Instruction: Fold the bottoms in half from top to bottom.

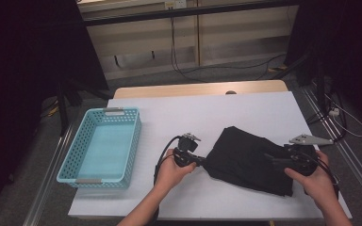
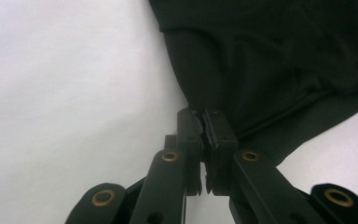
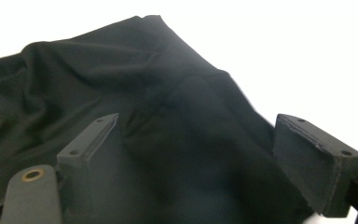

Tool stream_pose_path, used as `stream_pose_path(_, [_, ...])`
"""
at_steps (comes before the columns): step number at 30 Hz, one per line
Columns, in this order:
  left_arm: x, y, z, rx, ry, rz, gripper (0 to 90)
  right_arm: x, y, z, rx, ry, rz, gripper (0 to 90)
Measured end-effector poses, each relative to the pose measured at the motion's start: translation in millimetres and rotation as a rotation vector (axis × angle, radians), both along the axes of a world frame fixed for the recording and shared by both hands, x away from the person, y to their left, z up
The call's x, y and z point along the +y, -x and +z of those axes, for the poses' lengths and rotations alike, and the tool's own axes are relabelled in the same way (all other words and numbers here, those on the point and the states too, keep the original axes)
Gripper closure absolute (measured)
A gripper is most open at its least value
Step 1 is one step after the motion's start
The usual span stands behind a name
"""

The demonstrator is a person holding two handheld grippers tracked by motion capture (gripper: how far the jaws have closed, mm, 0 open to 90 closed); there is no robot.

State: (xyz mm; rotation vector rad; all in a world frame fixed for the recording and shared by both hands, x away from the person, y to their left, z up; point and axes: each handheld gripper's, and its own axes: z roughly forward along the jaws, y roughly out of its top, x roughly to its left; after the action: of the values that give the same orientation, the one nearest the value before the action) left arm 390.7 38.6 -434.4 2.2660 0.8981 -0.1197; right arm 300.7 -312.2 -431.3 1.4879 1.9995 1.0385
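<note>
Black cloth (image 1: 252, 157), folded, lies on the white table (image 1: 245, 110) between both tools; left gripper (image 2: 204, 122) is clenched on its near corner, the pinched edge hidden between the pads. Right gripper (image 3: 196, 154) hangs released, jaws wide over the cloth's other end, dark against dark in the high view. Blue basket (image 1: 82, 153) sits well left of the left gripper.

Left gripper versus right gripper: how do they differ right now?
The left gripper has its jaws shut, pinching a corner of the black cloth; the right gripper has its jaws wide open, gripping nothing, with cloth lying between and under them. In the high view the left gripper is at the cloth's left corner and the right gripper over its right part. Both are hand-held above the white table.
</note>
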Motion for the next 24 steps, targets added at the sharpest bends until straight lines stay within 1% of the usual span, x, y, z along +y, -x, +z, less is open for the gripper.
stream_pose_path(3, [8.0,-4.7,3.5,0.013,0.009,0.018,86.7,-1.5,0.6,-0.1,0.000,-0.002,-0.005,16.1])
stream_pose_path(4, [9.0,-4.7,3.0,0.018,0.009,0.014,86.5,-1.6,0.8,0.0,0.000,-0.003,-0.005,16.1])
stream_pose_path(5, [8.6,-4.1,2.6,0.018,0.011,0.014,86.0,-1.6,0.8,0.1,-0.001,-0.002,-0.003,16.1])
stream_pose_path(6, [7.4,-2.9,2.0,0.001,0.009,0.013,84.6,-1.6,0.7,0.1,-0.002,-0.001,-0.003,16.1])
stream_pose_path(7, [6.3,-2.4,2.0,-0.005,0.004,0.006,81.3,-1.4,0.5,0.2,-0.002,-0.001,-0.004,16.1])
stream_pose_path(8, [4.5,-1.3,1.9,-0.023,0.001,0.006,74.8,-1.4,0.4,0.3,-0.004,-0.001,-0.003,16.1])
stream_pose_path(9, [2.5,0.6,1.8,-0.053,-0.006,0.017,64.1,-1.1,0.3,0.4,-0.004,-0.002,-0.002,16.1])
stream_pose_path(10, [1.3,1.6,1.7,-0.060,-0.016,0.010,62.4,-0.4,0.5,0.7,-0.003,-0.003,-0.002,16.1])
stream_pose_path(11, [0.0,2.5,0.8,-0.068,-0.023,0.003,64.6,-0.1,0.5,0.7,-0.003,-0.003,0.001,16.1])
stream_pose_path(14, [-2.4,3.5,-3.4,-0.088,-0.039,0.013,49.1,1.1,0.8,0.5,0.001,-0.004,0.006,16.1])
stream_pose_path(15, [-2.9,3.5,-6.0,-0.082,-0.044,0.013,47.6,1.3,0.8,0.5,0.002,-0.003,0.007,16.1])
stream_pose_path(18, [-5.0,4.9,-10.2,-0.070,-0.052,0.010,47.7,1.5,0.7,0.1,0.003,-0.003,0.008,16.1])
stream_pose_path(19, [-6.4,6.8,-10.0,-0.077,-0.056,0.012,47.2,1.2,0.5,0.0,0.002,-0.004,0.009,16.1])
stream_pose_path(22, [-9.6,12.0,-10.4,-0.072,-0.053,0.014,53.0,1.1,0.1,-0.6,0.004,-0.004,0.009,16.1])
stream_pose_path(23, [-10.6,12.7,-9.8,-0.058,-0.053,0.014,57.0,1.6,-0.1,-1.0,0.007,-0.007,0.009,16.0])
stream_pose_path(24, [-11.4,13.3,-9.7,-0.028,-0.040,0.018,61.5,1.9,-0.2,-1.0,0.010,-0.012,0.013,15.9])
